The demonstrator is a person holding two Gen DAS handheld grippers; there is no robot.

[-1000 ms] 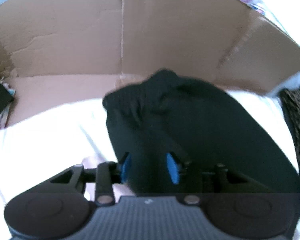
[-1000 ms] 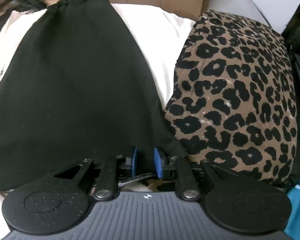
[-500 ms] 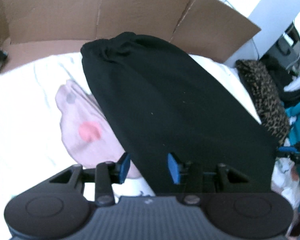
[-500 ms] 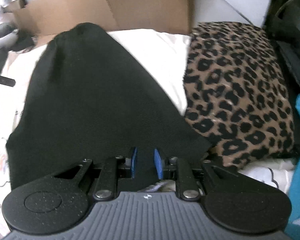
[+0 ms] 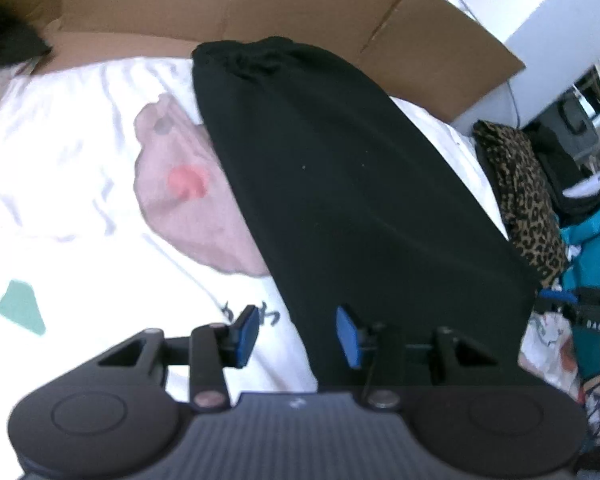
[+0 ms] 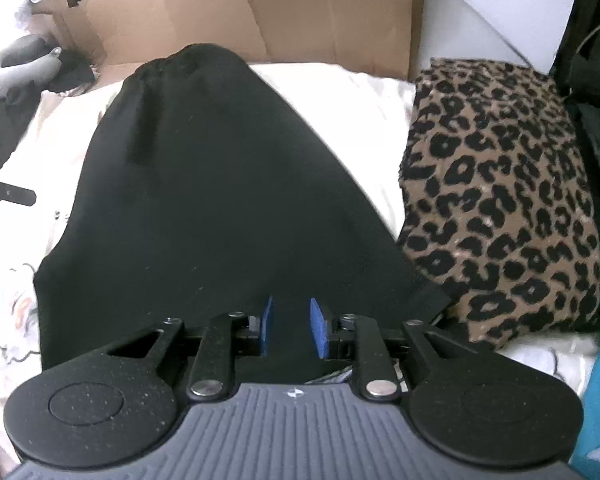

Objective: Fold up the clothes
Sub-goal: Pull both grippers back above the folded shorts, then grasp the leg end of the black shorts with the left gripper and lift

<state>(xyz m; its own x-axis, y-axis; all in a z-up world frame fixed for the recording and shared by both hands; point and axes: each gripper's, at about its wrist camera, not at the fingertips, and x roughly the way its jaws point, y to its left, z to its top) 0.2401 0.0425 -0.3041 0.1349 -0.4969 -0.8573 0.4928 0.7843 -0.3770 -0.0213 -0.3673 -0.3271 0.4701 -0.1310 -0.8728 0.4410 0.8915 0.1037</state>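
A black garment (image 5: 340, 184) lies stretched out flat on the white bed, its gathered waistband toward the cardboard. It also shows in the right wrist view (image 6: 204, 200). My left gripper (image 5: 298, 334) is open over the garment's near left edge, its right finger above the cloth and its left finger above the white sheet. My right gripper (image 6: 290, 330) is open a little, with the garment's near hem lying between its blue pads (image 6: 318, 330). The near hem corners are hidden behind the gripper bodies.
A pink garment (image 5: 188, 196) lies partly under the black one at its left. A leopard-print piece (image 6: 500, 200) lies at the right. A cardboard panel (image 6: 260, 16) stands behind the bed. Teal clothing (image 5: 592, 248) and clutter lie far right.
The left gripper has pulled back from the waistband toward the hem, and the garment is now spread long and flat. The right gripper's pads have opened wider.
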